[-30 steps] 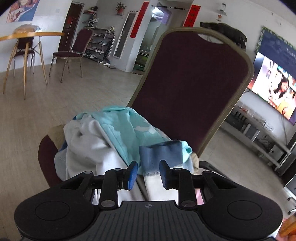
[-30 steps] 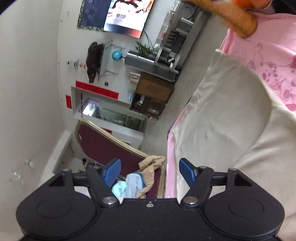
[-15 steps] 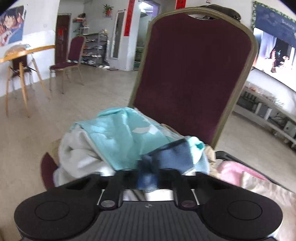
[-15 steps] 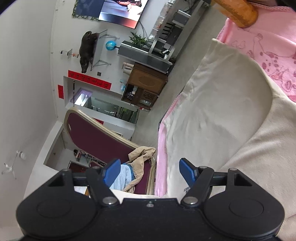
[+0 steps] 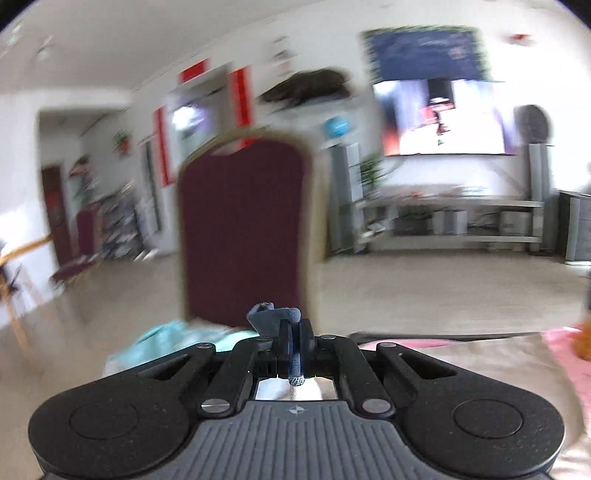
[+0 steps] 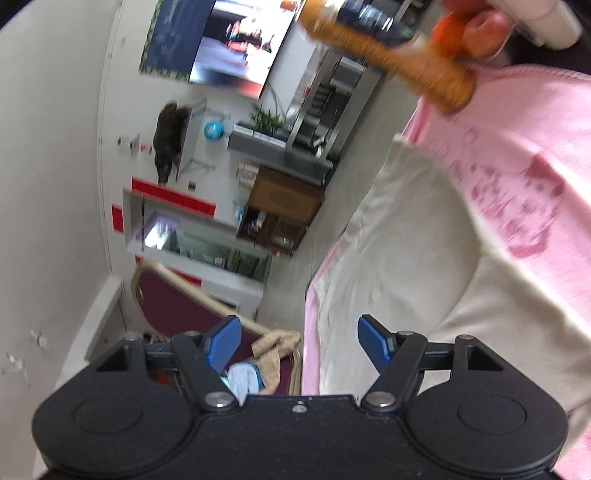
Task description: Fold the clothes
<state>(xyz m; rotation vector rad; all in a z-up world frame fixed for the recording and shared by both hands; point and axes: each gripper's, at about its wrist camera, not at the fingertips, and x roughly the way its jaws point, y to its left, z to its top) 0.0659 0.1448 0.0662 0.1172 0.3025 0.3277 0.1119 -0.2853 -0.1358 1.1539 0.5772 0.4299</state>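
- Living-room walls, pale and blurred, fill the left wrist view, with a wall-mounted television (image 5: 441, 114) at about 1 o'clock above a low grey media shelf (image 5: 450, 221).
- A maroon banquet chair (image 5: 242, 229) with a gold frame stands upright at 12 o'clock, just beyond the left gripper (image 5: 295, 334).
- The left gripper's jaws are pinched together on a blue knit cuff (image 5: 273, 317); the fabric bunches above the fingertips and a strip of it runs down between the pads.
- A turquoise garment (image 5: 166, 332) lies at 10 o'clock from the gripper, low on the chair seat, partly hidden by the gripper body.
- A cream cloth (image 6: 399, 258) lies spread over a pink printed blanket (image 6: 524, 177) in the right wrist view, filling the 1 to 4 o'clock side.
- The right gripper (image 6: 299, 343) has its blue-padded jaws standing wide with nothing between them, hovering at the cream cloth's edge.
- At 7 o'clock of that view, a heap of clothes (image 6: 258, 362), tan and light blue, sits on the maroon chair's seat.
- At 1 o'clock near the top edge, a person's hand (image 6: 476, 26) grips an orange handle (image 6: 391, 62).
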